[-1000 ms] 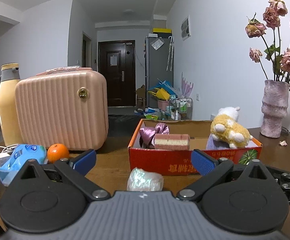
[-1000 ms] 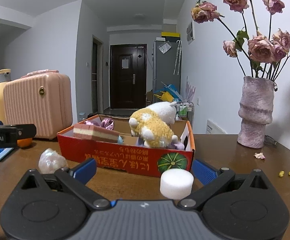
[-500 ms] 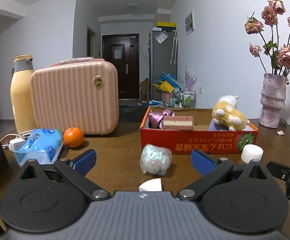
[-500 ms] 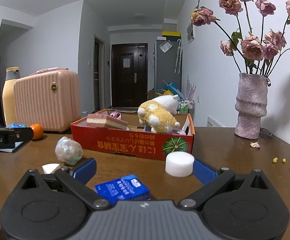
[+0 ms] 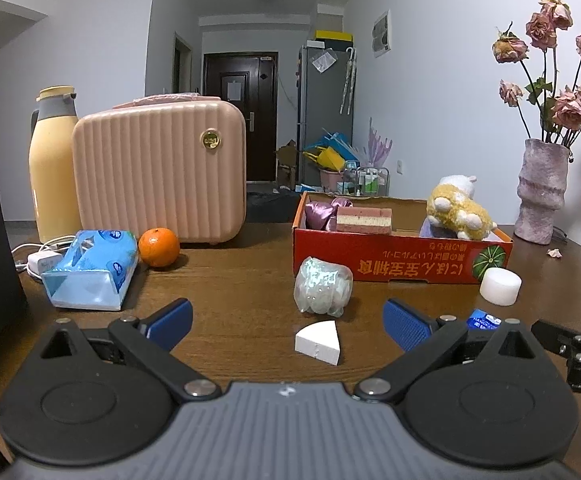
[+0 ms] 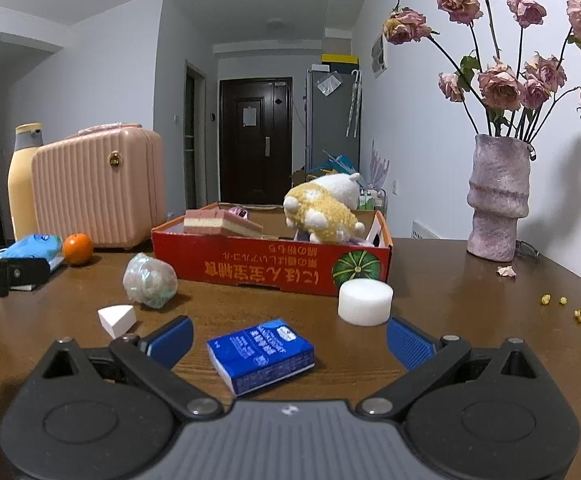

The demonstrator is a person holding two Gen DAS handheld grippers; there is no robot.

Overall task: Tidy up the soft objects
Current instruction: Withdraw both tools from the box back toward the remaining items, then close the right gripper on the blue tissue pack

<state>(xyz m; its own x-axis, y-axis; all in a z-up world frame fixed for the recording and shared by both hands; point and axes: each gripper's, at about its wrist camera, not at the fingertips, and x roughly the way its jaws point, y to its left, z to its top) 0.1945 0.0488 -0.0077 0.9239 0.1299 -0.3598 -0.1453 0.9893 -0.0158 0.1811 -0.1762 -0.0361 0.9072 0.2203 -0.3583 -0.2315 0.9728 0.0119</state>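
Your left gripper point(image 5: 286, 322): jaws spread, empty, white wedge point(image 5: 318, 343) low centre between them. Your right gripper point(image 6: 290, 338): jaws spread, blue packet point(image 6: 261, 354) lying between them, untouched. Red box point(image 6: 274, 270) mid-frame holds the plush toy point(image 6: 322, 216) and layered sponge point(image 6: 220, 224). In front of it: crinkly bundle point(image 5: 322, 286) (left), white puck point(image 6: 365, 302) (right). Left side crowded: pink case point(image 5: 158, 172), orange point(image 5: 158, 247), tissue pack point(image 5: 90, 274). Vase point(image 6: 498, 204) upper right; bare table point(image 6: 470, 300) below it.

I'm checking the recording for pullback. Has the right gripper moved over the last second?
Yes. The right gripper has backed away from the red box, which looks farther off, with a blue packet newly visible.
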